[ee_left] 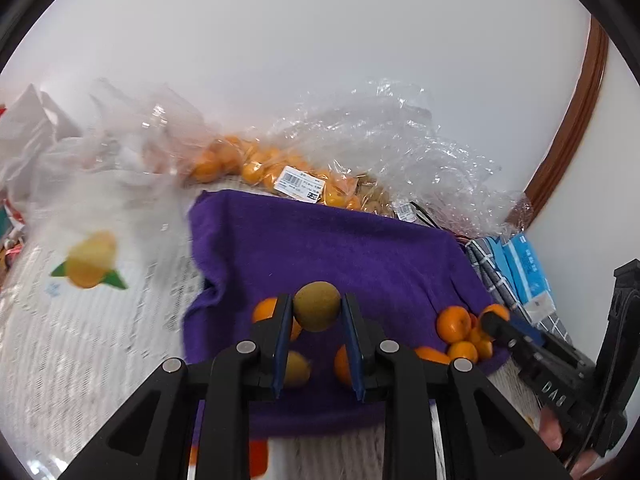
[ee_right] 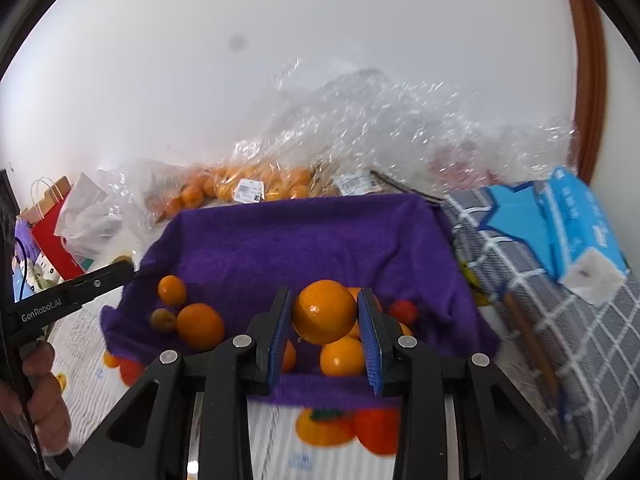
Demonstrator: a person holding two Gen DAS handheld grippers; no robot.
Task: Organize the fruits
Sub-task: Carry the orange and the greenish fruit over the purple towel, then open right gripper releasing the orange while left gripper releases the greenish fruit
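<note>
My left gripper [ee_left: 317,312] is shut on a small brownish-green round fruit [ee_left: 317,306], held above the purple towel [ee_left: 320,240]. My right gripper [ee_right: 325,314] is shut on an orange [ee_right: 325,311], lifted over the same purple towel [ee_right: 300,236]. Loose oranges lie on the towel: a cluster [ee_left: 460,332] at its right edge in the left wrist view, and two oranges [ee_right: 200,326] beside a small brownish fruit [ee_right: 163,320] in the right wrist view. The right gripper's arm [ee_left: 540,364] shows at the right of the left wrist view.
Clear plastic bags with oranges [ee_left: 248,168] and crumpled wrap [ee_right: 360,120] sit behind the towel against the wall. A blue tissue pack [ee_right: 560,224] lies on a checked cloth [ee_right: 540,300] to the right. White bags and a red paper bag [ee_right: 52,232] stand at the left.
</note>
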